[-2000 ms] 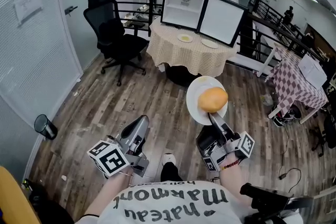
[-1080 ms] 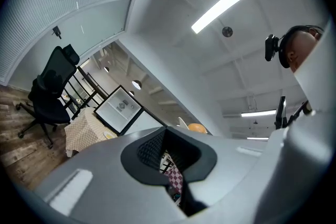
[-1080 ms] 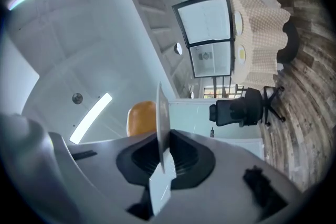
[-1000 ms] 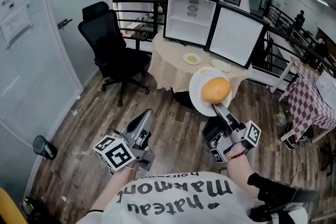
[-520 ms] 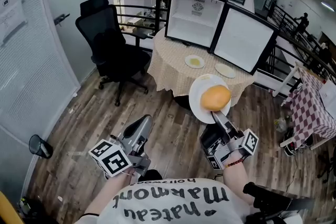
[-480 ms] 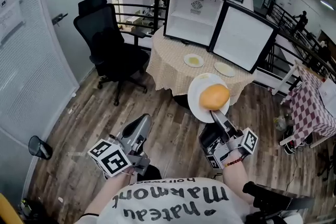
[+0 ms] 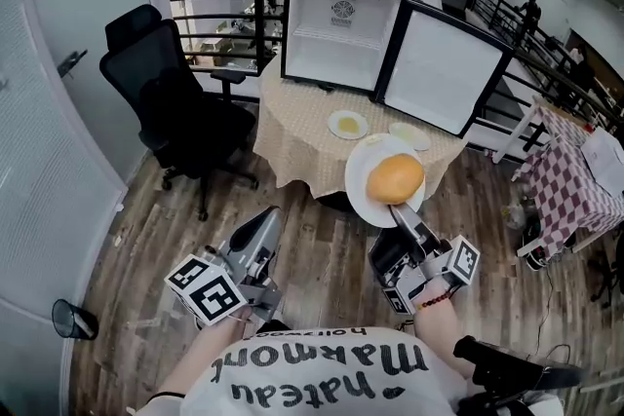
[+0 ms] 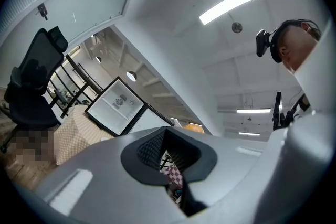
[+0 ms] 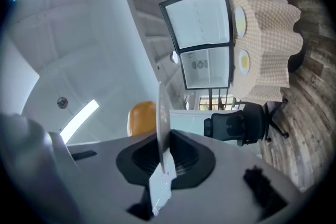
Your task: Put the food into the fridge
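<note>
Presently right gripper [image 7: 397,212] clamped on rim of white plate [image 7: 363,188]; orange bun [image 7: 395,178] sits on plate, carried in the air near the clothed table [image 7: 292,136]; open fridge [image 7: 336,34] stands on table; left gripper [image 7: 265,221] jaws together, empty.

Left gripper [image 7: 265,221] is held low at near left, jaws closed and empty. Right gripper [image 7: 400,214] is raised at right, jaws clamped on the plate [image 7: 363,197] rim.

Wood-plank floor [image 7: 322,248], black office chair [image 7: 180,117], cloth-draped round table [image 7: 292,136]
</note>
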A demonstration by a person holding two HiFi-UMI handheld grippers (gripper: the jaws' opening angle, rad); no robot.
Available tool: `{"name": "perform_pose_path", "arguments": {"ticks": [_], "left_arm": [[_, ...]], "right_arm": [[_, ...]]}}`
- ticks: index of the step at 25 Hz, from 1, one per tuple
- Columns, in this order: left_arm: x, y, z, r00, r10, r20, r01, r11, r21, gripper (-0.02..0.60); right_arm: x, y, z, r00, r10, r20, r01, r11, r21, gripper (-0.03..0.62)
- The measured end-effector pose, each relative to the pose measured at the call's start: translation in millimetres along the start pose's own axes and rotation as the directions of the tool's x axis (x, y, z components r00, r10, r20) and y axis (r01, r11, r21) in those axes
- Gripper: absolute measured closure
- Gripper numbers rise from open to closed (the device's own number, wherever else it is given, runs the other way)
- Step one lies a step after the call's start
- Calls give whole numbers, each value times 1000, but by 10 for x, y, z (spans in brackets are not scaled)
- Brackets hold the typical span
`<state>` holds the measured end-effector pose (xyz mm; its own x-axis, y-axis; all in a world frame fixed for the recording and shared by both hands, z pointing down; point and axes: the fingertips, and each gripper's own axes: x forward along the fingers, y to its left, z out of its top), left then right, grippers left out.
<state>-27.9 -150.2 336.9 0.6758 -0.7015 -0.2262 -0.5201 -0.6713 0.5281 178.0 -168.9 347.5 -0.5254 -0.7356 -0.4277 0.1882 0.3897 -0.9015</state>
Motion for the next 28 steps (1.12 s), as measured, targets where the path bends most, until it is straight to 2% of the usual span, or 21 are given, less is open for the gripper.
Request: {"name": "perform_pose_path", "arguments": {"ticks": [7,12,17,21,28], "left_arm": [[467,473,508,993,-107,-44,109,993,36,577],[599,928,730,986,-141,-91,144,989,30,576],[610,1444,1036,992,-92,-85,100,991,88,576],[635,1752,1114,994,-92,-67,96,994,60,577],[841,2047,1043,989,-117,-90,118,993,5,577]], "right_arm": [[627,-141,156,997,10,76,-7,999,-47,563],[1059,-391,173,992,-2,123,10,998,-59,563],[1483,-598,142,992,-5,128,16,996,-85,563],[1675,-806,137,989,-5,146,15,998,-63,563],[1959,-1037,294,989,-50,138,60,996,-71,563]]}}
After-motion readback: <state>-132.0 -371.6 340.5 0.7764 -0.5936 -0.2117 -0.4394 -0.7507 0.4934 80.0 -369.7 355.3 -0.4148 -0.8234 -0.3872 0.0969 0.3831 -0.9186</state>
